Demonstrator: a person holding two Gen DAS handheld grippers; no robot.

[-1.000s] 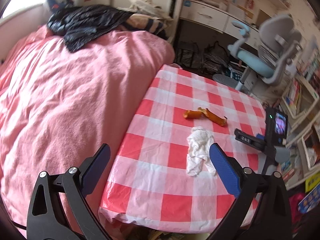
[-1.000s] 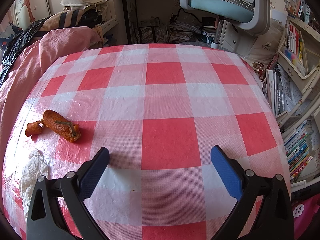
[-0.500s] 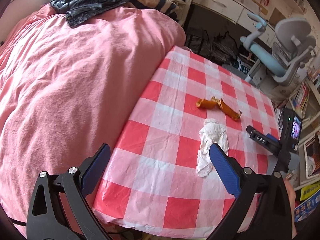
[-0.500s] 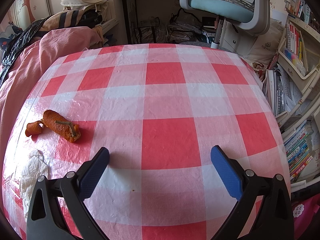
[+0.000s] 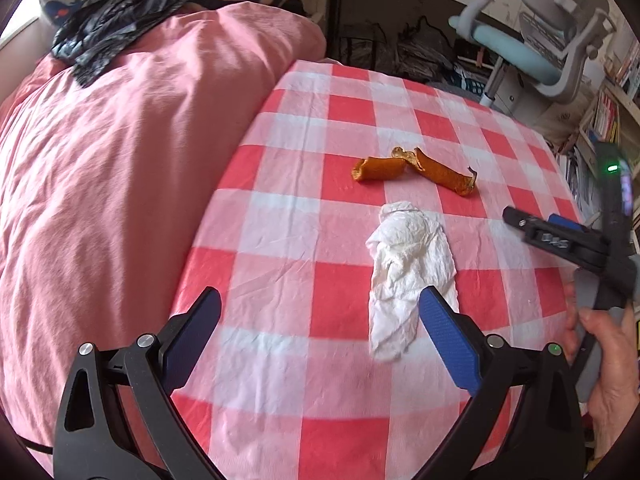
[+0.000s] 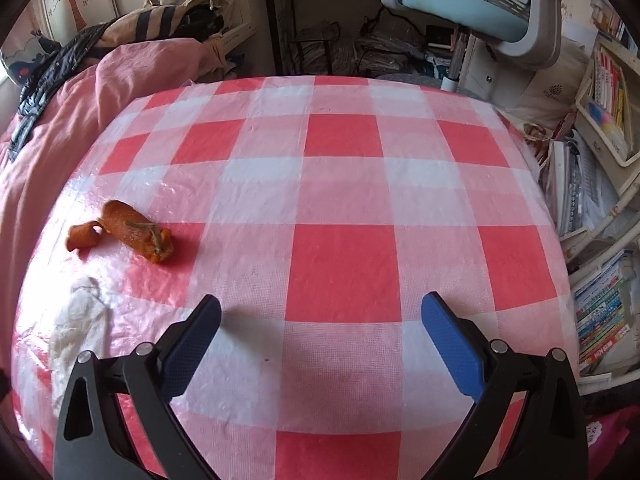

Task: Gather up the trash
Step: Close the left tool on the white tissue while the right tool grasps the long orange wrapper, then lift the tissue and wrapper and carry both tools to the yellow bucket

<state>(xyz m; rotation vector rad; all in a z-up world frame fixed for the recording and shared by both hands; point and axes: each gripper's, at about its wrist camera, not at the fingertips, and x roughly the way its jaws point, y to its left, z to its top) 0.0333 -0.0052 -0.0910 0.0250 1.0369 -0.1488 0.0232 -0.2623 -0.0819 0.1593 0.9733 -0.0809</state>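
Left wrist view: the left gripper (image 5: 320, 320), fingers spread wide and empty, is held over the checked tablecloth (image 5: 280, 380). A crumpled white tissue (image 5: 408, 276) lies at 1 o'clock beside the right finger, so the gripper should be shifted rightward until the soft wad is straddled. Curled orange peel (image 5: 416, 170) lies at 12 o'clock beyond.

Right wrist view: the right gripper (image 6: 320, 322) is also wide and empty; tissue at 9 o'clock, leathery peel at 10 o'clock.

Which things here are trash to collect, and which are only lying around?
Trash to collect:
crumpled tissue
orange peel

Only lying around:
black bag on the pink bedding
office chair
books
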